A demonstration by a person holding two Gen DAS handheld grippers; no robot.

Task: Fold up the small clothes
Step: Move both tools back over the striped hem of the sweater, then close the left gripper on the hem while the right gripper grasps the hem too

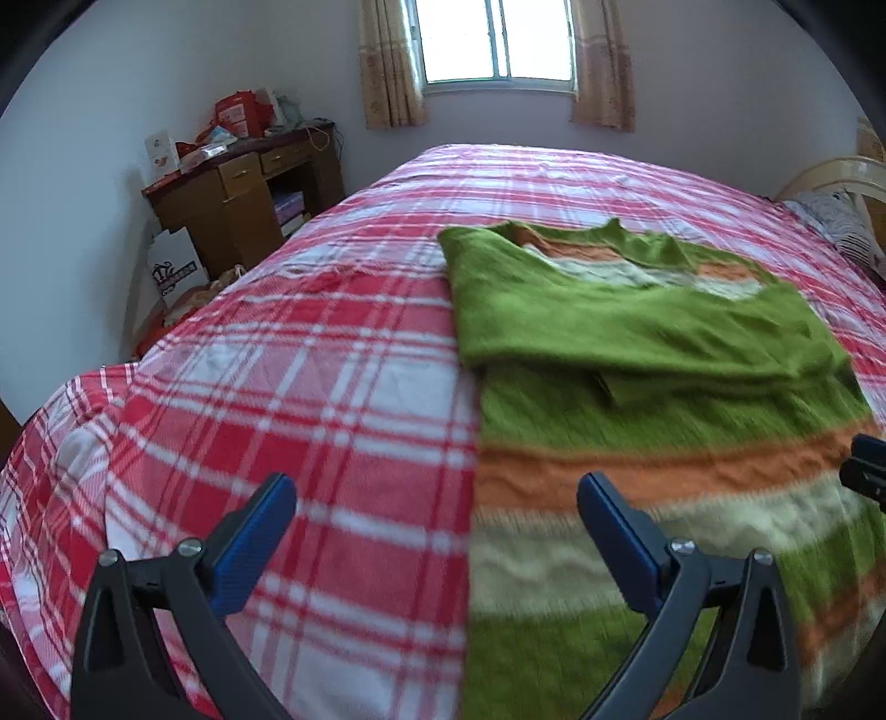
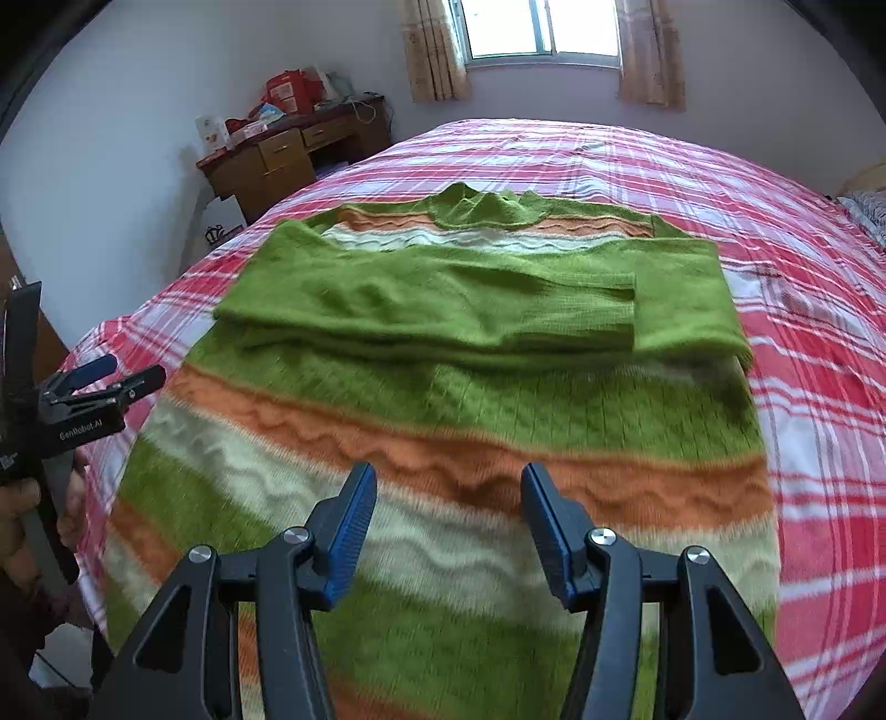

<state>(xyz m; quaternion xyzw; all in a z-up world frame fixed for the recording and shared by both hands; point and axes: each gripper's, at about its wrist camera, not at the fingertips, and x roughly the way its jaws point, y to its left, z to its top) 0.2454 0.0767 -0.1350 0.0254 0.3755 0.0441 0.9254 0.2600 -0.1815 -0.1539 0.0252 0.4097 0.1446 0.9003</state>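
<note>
A green knit sweater (image 2: 470, 399) with orange and cream wavy stripes lies flat on the bed, collar toward the window. Both green sleeves (image 2: 443, 299) are folded across its chest. My right gripper (image 2: 448, 476) hovers open over the sweater's lower striped part, with nothing between its blue pads. My left gripper (image 1: 437, 487) is open wide above the sweater's (image 1: 637, 387) left edge, one finger over the bedspread and the other over the knit. From the right wrist view the left gripper (image 2: 124, 374) appears at the far left, held by a hand (image 2: 22, 520).
The red and white plaid bedspread (image 1: 277, 387) covers the whole bed. A brown desk (image 1: 243, 194) piled with red boxes stands back left, a white bag (image 1: 174, 268) beside it. A curtained window (image 1: 493, 39) is behind; a pillow (image 1: 847, 227) lies far right.
</note>
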